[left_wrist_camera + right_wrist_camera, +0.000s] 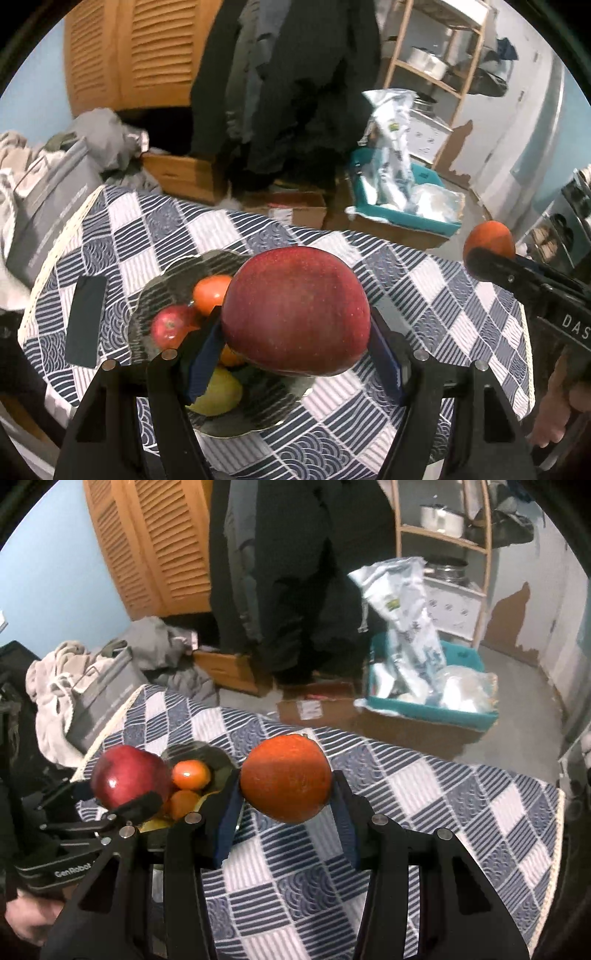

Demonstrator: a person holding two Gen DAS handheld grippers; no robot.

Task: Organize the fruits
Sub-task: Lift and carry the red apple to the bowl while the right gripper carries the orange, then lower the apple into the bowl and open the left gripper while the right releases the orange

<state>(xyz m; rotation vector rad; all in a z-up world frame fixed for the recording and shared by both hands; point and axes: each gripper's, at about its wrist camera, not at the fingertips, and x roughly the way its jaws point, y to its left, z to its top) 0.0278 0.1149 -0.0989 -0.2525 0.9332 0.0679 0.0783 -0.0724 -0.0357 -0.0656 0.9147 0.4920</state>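
A: What is the biggest thing here?

B: The tabletop [424, 295], under a blue-and-white checked cloth. On it, toward 9 o'clock in the left wrist view, sits a scalloped glass bowl [166, 273], and at 9 o'clock of the bowl lies a flat dark phone [85, 321].

A: And the fruit?

B: The left hand-held gripper [295, 354] has its blue pads pressed against both sides of a big red apple [295, 310], lifted above the bowl's 3 o'clock edge. The right hand-held gripper [286, 805] is clamped the same way on an orange [286, 779], raised over the cloth at 3 o'clock of the bowl, well apart from the apple.

A: What is inside the bowl?

B: A smooth orange-red fruit [211, 293] at the 12 o'clock side, a small red apple [170, 326] at 9 o'clock touching it, and a yellow-green fruit [221, 395] at 6 o'clock. A smaller orange fruit [231, 358] lies between them, mostly hidden behind the left pad.
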